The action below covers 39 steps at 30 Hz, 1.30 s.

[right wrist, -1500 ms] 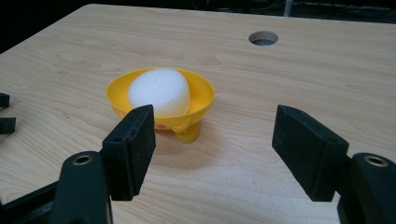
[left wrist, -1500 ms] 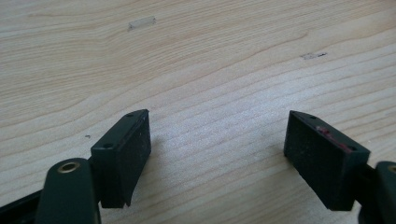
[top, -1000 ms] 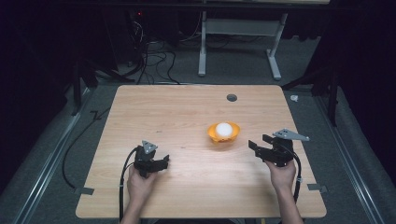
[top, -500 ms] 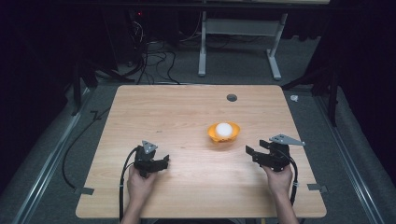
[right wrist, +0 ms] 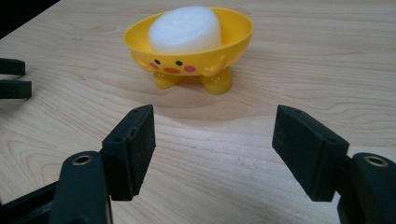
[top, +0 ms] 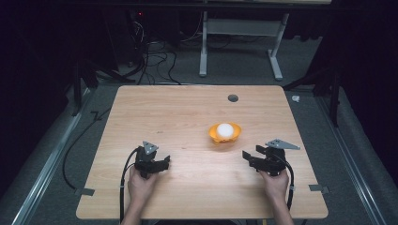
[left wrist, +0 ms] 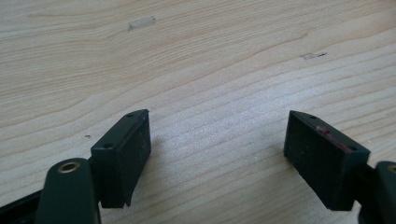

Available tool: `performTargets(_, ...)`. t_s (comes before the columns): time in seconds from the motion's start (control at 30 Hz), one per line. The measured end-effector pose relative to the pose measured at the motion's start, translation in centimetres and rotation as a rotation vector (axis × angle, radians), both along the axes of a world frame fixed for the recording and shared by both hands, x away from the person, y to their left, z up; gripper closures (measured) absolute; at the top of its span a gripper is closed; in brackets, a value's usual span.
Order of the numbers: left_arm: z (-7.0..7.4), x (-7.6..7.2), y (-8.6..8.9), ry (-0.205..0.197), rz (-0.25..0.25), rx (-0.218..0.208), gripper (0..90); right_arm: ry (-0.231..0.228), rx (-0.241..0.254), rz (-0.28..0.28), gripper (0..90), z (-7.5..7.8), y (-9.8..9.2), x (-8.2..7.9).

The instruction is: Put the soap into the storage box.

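Tabletop (top: 164, 117): upright yellow bowl (right wrist: 198, 59) faces right gripper (right wrist: 212, 119), fingers wide, empty; left gripper (left wrist: 217, 122) likewise.

A small yellow plastic bowl (right wrist: 189, 46) shaped like a chick stands upright on the pale wooden bench (top: 187, 117). Its front wall carries two black dot eyes, an orange beak and pink cheeks, and it rests on stubby yellow feet. Inside it sits a white round puck-shaped block (right wrist: 185, 29), slightly tilted, its top rising above the rim. In the high view the bowl (top: 225, 133) lies right of the frame's centre, with the white block (top: 225, 130) showing as a pale disc in it. In the right gripper view it stands in the upper middle of the frame.
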<state>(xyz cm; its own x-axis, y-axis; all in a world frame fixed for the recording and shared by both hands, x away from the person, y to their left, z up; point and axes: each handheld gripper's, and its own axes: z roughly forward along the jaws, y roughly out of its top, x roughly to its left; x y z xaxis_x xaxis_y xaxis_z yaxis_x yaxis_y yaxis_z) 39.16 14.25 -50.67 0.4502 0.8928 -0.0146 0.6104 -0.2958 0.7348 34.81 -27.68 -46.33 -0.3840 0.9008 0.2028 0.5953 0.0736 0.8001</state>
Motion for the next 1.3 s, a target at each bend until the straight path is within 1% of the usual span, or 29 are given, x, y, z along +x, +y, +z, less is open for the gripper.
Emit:
performTargets(0.03,0.0,0.0,0.0,0.000,0.000,0.000,23.5,-0.003,-0.001,0.003,30.8,-0.1,0.0,0.0)
performTargets(0.07,0.0,0.0,0.0,0.000,0.000,0.000,23.4,0.007,0.003,-0.001,30.8,-0.1,0.1,0.0)
performTargets(0.4,0.0,0.0,0.0,0.000,0.000,0.000,23.4,0.030,-0.032,0.004,30.7,-1.2,0.9,0.1)
performTargets(0.5,0.0,0.0,0.0,0.000,0.000,0.000,23.4,0.037,-0.049,0.006,30.6,-1.5,1.1,0.1)
performTargets(0.7,0.0,0.0,0.0,0.000,0.001,0.000,23.5,0.050,-0.097,0.010,30.1,-2.4,1.7,0.2)
performTargets(0.87,0.0,0.0,0.0,0.000,0.000,0.000,23.4,0.073,-0.133,0.006,29.2,-3.2,2.1,0.5)
performTargets(0.93,0.0,0.0,0.0,0.000,0.000,0.000,23.5,0.079,-0.159,0.000,29.0,-3.6,2.2,0.5)
performTargets(1.03,0.0,0.0,0.0,0.000,0.000,0.000,23.5,0.071,-0.197,-0.007,28.7,-3.9,2.6,0.5)
performTargets(1.07,0.0,0.0,0.0,0.000,0.000,0.000,23.4,0.071,-0.197,-0.007,28.7,-3.9,2.6,0.5)
performTargets(1.1,0.0,0.0,0.0,0.000,0.000,0.000,23.4,0.067,-0.209,-0.007,28.6,-3.9,2.7,0.5)
performTargets(1.13,0.0,0.0,0.0,0.000,0.000,0.000,23.5,0.063,-0.242,-0.005,28.2,-3.9,3.0,0.6)
performTargets(1.17,0.0,0.0,0.0,0.000,0.000,0.000,23.5,0.059,-0.261,-0.003,27.7,-3.9,3.2,0.6)
performTargets(1.3,0.0,0.0,0.0,-0.001,-0.001,0.000,23.5,0.060,-0.261,-0.001,27.1,-3.9,3.2,0.6)
